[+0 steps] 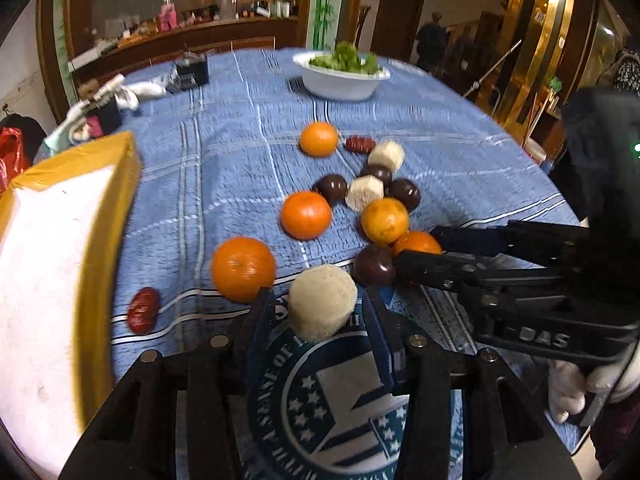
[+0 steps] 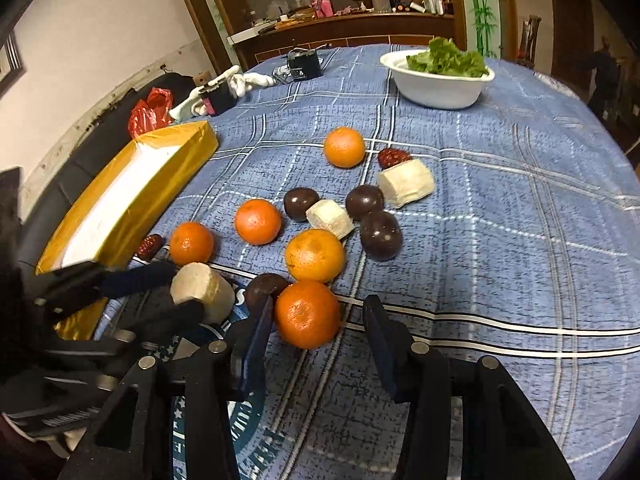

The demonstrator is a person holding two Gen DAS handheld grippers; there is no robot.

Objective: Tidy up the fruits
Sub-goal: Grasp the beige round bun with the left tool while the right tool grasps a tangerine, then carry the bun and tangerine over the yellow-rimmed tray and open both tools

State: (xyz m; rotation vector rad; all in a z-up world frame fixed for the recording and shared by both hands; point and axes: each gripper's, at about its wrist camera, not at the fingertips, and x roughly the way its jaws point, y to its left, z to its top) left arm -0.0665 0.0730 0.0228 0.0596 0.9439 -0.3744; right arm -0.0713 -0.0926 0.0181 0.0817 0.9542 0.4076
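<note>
Several oranges, dark round fruits, pale peeled chunks and red dates lie on the blue checked tablecloth. My left gripper is open, its fingers either side of a pale chunk, which also shows in the right wrist view. My right gripper is open around the nearest orange, which touches a dark fruit. In the left wrist view the right gripper reaches in from the right around that orange.
A yellow box with a white inside lies at the table's left edge, also in the left wrist view. A white bowl of lettuce stands at the back. A black box and white gloves lie far left.
</note>
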